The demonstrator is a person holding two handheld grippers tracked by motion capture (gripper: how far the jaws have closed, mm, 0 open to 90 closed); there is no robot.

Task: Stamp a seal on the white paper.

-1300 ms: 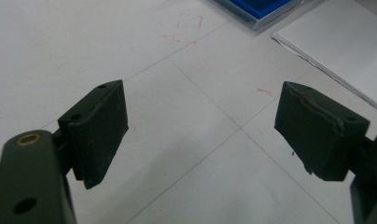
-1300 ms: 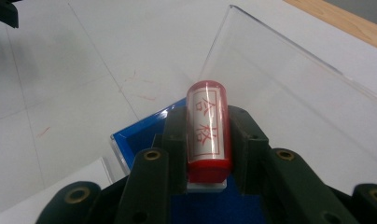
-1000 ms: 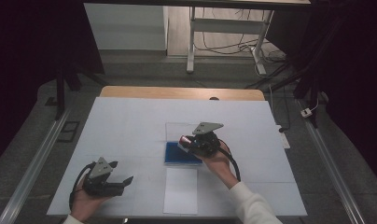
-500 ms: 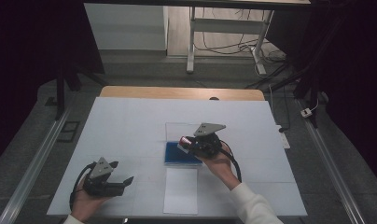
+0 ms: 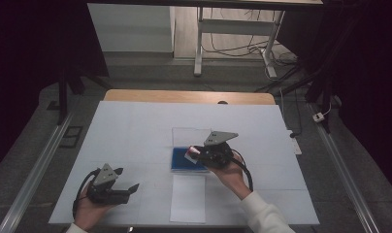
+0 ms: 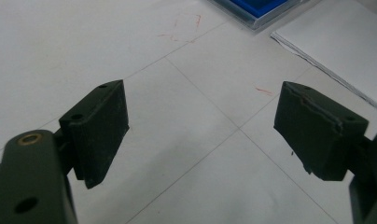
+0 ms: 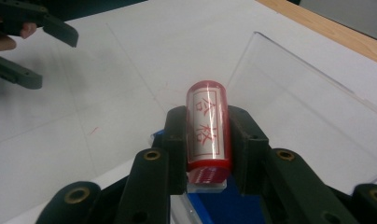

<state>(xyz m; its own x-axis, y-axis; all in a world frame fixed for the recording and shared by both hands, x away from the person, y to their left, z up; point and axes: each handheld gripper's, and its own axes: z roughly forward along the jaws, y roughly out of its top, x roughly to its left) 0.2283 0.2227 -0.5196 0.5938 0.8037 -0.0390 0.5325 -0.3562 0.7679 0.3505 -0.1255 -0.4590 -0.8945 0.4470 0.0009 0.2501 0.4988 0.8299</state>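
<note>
A red cylindrical stamp [image 7: 207, 109] with a white label and red characters lies clamped between the jaws of my right gripper [image 7: 207, 133]. In the high view, the right gripper [image 5: 198, 154] holds the stamp [image 5: 189, 153] just above a blue ink pad [image 5: 182, 161] at the table's middle. The pad's blue surface [image 7: 224, 207] sits right under the stamp. My left gripper [image 5: 127, 178] rests near the front left of the table, and the left gripper [image 6: 200, 126] is open over bare white tabletop with nothing between its jaws.
A clear plastic lid [image 5: 190, 135] lies flat behind the pad, also seen as the lid [image 7: 308, 107]. A white paper sheet [image 5: 188, 199] lies in front of the pad, near the table's front edge. Faint red marks [image 6: 186, 23] dot the white table cover [image 5: 136, 131].
The right gripper with the stamp has shifted slightly toward the person and lower over the blue pad. The left gripper has stayed in place.
</note>
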